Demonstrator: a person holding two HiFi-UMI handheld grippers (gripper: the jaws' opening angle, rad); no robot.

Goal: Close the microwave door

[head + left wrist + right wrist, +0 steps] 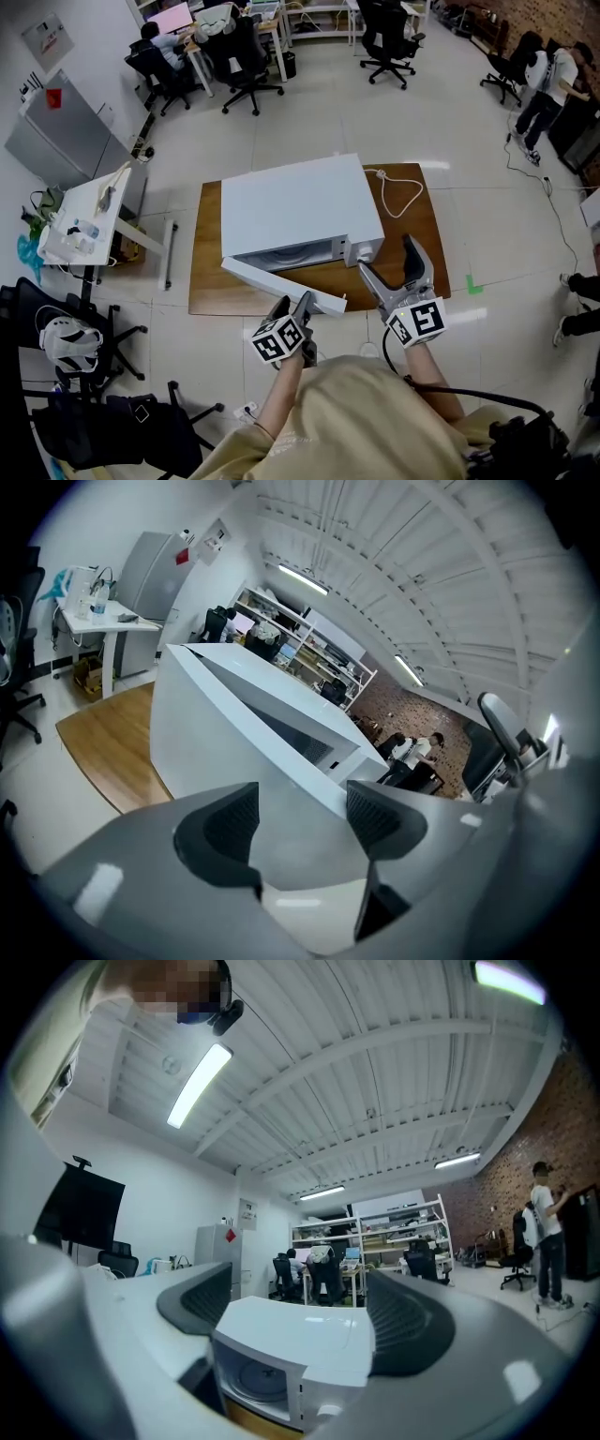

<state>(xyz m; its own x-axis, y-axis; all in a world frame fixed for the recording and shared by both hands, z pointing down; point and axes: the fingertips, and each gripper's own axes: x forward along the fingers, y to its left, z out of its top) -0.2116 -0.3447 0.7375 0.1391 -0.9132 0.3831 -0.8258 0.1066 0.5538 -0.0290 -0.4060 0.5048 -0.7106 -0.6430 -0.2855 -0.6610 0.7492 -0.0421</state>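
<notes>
A white microwave (295, 206) sits on a wooden board (208, 272) on the floor. Its door (281, 281) hangs open, swung out toward me at the front left. My left gripper (292, 305) is right at the door's outer face near its free end, and its jaws stand apart. In the left gripper view the door (225, 742) fills the space ahead of the left gripper (302, 817), and the pads press on nothing. My right gripper (387, 258) is open at the microwave's front right corner. The right gripper view looks between the right gripper's (298, 1302) jaws at the microwave's open cavity (253, 1377).
A white power cord (403, 192) loops on the board to the right of the microwave. A white desk (89, 216) and a black chair (56, 328) stand at the left. Office chairs (246, 66) and seated people are at the back, and another person (548, 89) at the far right.
</notes>
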